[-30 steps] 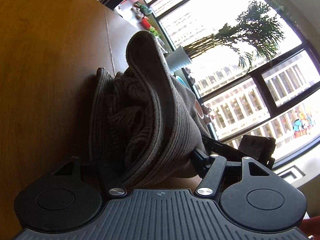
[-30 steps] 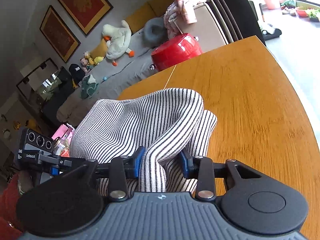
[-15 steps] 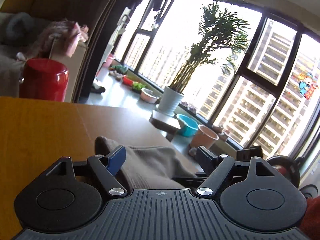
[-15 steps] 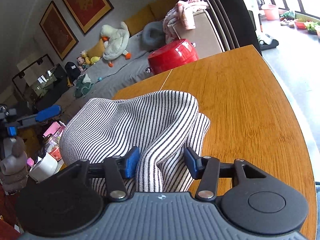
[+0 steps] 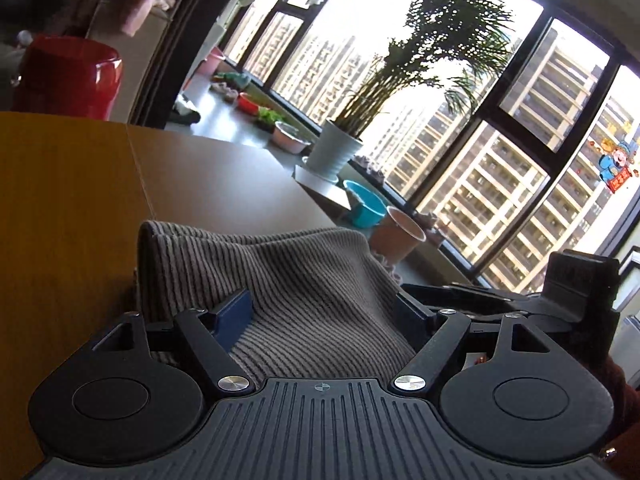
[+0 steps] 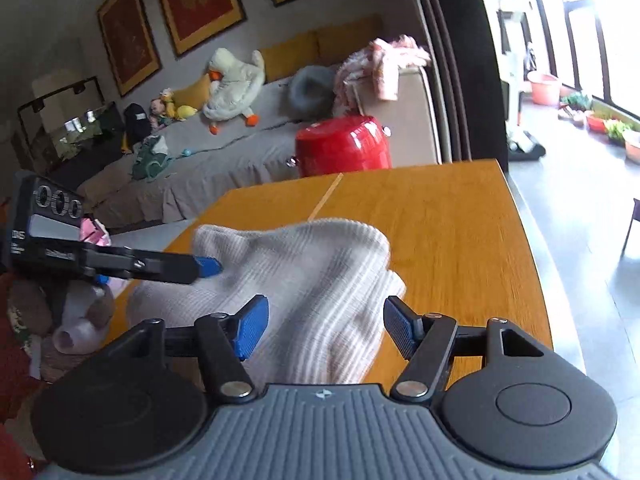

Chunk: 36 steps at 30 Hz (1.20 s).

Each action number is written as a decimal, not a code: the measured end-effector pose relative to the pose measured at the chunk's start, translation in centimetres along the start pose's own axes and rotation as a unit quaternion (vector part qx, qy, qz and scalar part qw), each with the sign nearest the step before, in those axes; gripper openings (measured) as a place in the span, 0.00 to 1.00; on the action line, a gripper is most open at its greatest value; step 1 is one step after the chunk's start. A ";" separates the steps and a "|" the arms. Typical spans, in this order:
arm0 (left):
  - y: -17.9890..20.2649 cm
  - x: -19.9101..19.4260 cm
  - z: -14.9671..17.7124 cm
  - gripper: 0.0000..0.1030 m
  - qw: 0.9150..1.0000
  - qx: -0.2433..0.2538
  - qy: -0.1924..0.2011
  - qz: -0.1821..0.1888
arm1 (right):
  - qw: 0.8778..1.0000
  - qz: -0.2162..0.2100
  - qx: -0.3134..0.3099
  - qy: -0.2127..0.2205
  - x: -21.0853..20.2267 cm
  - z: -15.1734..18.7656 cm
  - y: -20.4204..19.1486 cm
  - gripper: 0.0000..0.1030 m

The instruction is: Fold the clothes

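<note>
Cloth [image 6: 304, 288] lies bunched on the table [image 6: 460, 240], a striped knit heap near the table's near-left corner as the right wrist view has it. The same cloth fills the lower middle of the left wrist view, ribbed and mounded, with a rolled edge at its far left.

The right gripper [image 6: 324, 330] stands wide, its 2 blue-padded fingers apart on either side of the heap's near end and closed on nothing. The left gripper [image 5: 324, 312] is also wide, with fabric spread between its fingers but not pinched. In the right wrist view its blue tip reaches in from the left and sits at the heap's far-left edge.

The heap runs away from the right gripper, its long axis pointing toward the table's far side and the red pot [image 6: 340, 146] beyond. Both grippers are right at the cloth, 1 at each side, so neither is clearly nearer.

Such a bundle fits 2 readings: a fold just laid down and let go, or a crumpled piece waiting to be spread and folded. Motion blur in the right view hides the layers, so which applies cannot be told.
</note>
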<state>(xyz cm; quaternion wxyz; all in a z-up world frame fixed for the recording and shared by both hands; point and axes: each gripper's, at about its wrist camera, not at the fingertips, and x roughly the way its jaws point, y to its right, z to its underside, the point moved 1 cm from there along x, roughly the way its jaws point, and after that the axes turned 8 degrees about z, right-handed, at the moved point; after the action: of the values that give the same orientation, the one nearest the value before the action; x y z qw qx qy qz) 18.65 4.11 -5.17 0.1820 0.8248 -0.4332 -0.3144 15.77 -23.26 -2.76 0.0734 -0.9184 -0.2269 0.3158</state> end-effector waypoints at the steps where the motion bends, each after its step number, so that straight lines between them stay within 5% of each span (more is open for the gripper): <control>1: 0.0 -0.1 0.1 0.81 1.000 0.002 0.001 0.000 | 1.000 -0.004 -0.006 0.002 -0.2 -0.1 -0.4 0.63; 6: -0.1 -0.2 -0.1 0.81 1.000 -0.008 0.008 0.008 | 0.999 -0.023 -0.036 0.014 -1.0 -0.8 -2.2 0.64; 10: -0.2 -0.5 0.0 0.81 1.000 -0.010 0.010 0.010 | 0.999 -0.029 0.014 -0.014 1.3 0.1 -1.1 0.69; 18: 2.3 -3.0 -1.1 0.83 0.998 0.032 0.051 0.025 | 1.000 -0.009 -0.006 -0.020 0.9 0.3 -1.6 0.74; 25: 0.6 -0.1 -0.1 0.74 1.000 0.007 0.009 0.020 | 0.999 0.003 -0.048 -0.008 0.6 -0.4 -3.7 0.77; 30: -1.0 -0.6 0.1 0.71 0.999 -0.025 0.019 0.037 | 0.997 0.011 -0.078 0.000 0.3 -1.0 -5.2 0.77; 34: -1.4 -0.7 0.1 0.70 0.999 -0.028 0.021 0.040 | 0.995 0.019 -0.096 0.002 0.6 -1.3 -6.2 0.81; 36: -1.5 -0.6 0.1 0.70 0.999 -0.029 0.021 0.037 | 0.996 0.030 -0.086 -0.016 2.4 -1.0 -5.8 0.92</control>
<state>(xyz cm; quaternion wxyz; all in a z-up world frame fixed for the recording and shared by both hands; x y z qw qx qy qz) 19.27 5.43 -5.89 0.2259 0.8092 -0.4501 -0.3025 15.90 -17.02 -1.62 -0.0186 -0.9226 -0.2267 0.3116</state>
